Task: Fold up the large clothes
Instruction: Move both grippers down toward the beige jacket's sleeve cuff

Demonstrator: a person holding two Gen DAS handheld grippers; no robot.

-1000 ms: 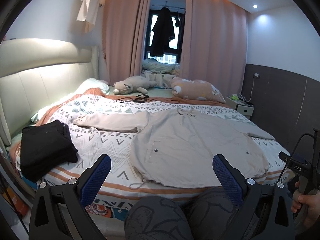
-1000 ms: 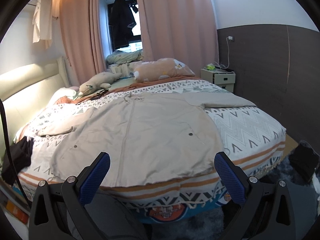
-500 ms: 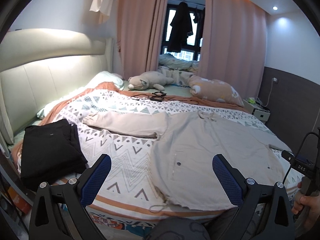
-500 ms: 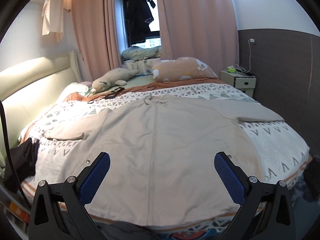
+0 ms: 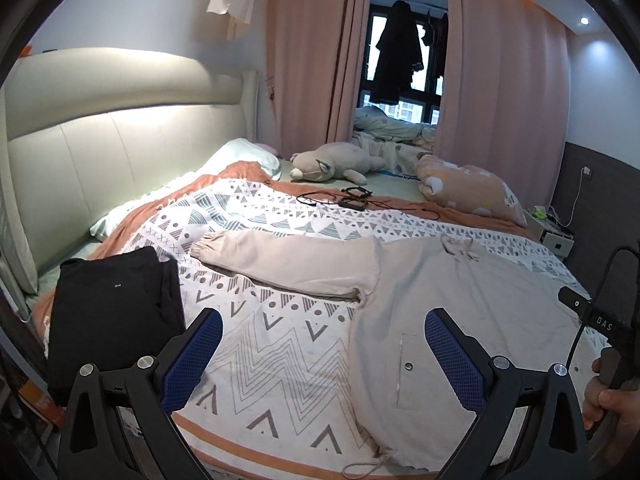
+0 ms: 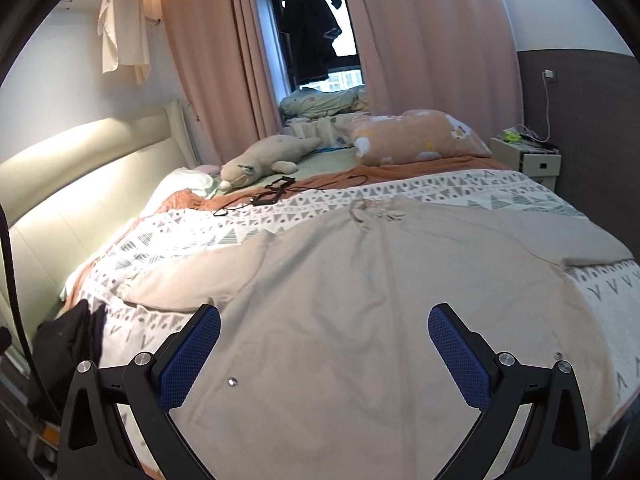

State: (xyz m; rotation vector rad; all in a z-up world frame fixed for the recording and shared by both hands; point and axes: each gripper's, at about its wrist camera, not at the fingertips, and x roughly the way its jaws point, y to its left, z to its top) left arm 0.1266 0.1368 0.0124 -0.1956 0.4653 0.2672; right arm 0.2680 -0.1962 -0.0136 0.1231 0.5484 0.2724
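A beige jacket lies spread flat, front up, across the patterned bedspread, its hem toward the near edge of the bed and its collar toward the far side. One sleeve stretches out sideways toward the headboard; the other reaches the opposite way in the right wrist view. No fold shows in it yet, so the folding proper seems not to have begun. A black garment (already folded, by the look of it) sits at the bed's corner beside the headboard, which suggests one piece is done and the jacket is next. The left hand-held gripper hangs above the bedspread near the jacket's side edge, jaws spread and empty. The right hand-held gripper hovers over the jacket's lower front, likewise spread wide, holding nothing. Sleeves in, then body halved, remain.
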